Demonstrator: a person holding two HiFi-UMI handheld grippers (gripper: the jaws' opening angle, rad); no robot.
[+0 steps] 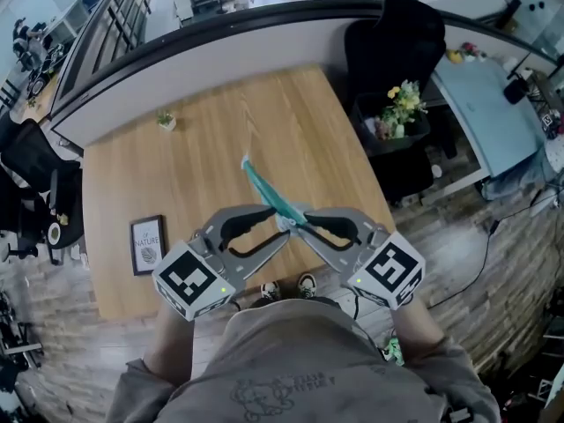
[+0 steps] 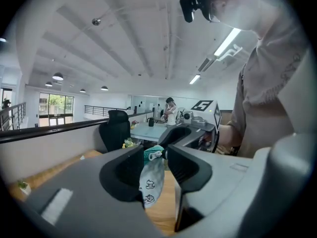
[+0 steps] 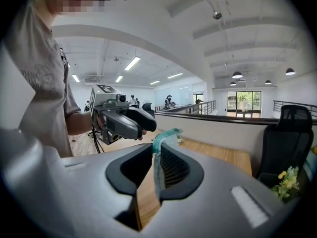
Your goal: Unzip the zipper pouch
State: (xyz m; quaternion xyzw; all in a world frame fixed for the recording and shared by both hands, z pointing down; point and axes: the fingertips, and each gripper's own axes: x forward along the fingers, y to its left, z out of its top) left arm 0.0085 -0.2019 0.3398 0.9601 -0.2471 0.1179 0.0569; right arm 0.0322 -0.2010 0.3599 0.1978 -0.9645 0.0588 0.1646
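I hold the zipper pouch [image 1: 263,190] in the air over the wooden table [image 1: 203,166]; it is white with small prints and a teal zipper band. My right gripper [image 1: 300,222] is shut on its cloth, and in the right gripper view the teal edge [image 3: 163,135] stands up out of the closed right gripper [image 3: 156,165]. My left gripper [image 1: 284,228] meets it from the other side. In the left gripper view the pouch [image 2: 151,182] hangs between the jaws of the left gripper [image 2: 154,163]. The white zipper pull [image 2: 155,155] is at their tips, with a gap still beside it.
A framed picture [image 1: 147,245] lies near the table's front left, and a small potted plant [image 1: 166,121] stands at the back left. A black chair [image 1: 392,51] and a crate of flowers [image 1: 397,113] stand right of the table. My shoes [image 1: 286,287] show below the table edge.
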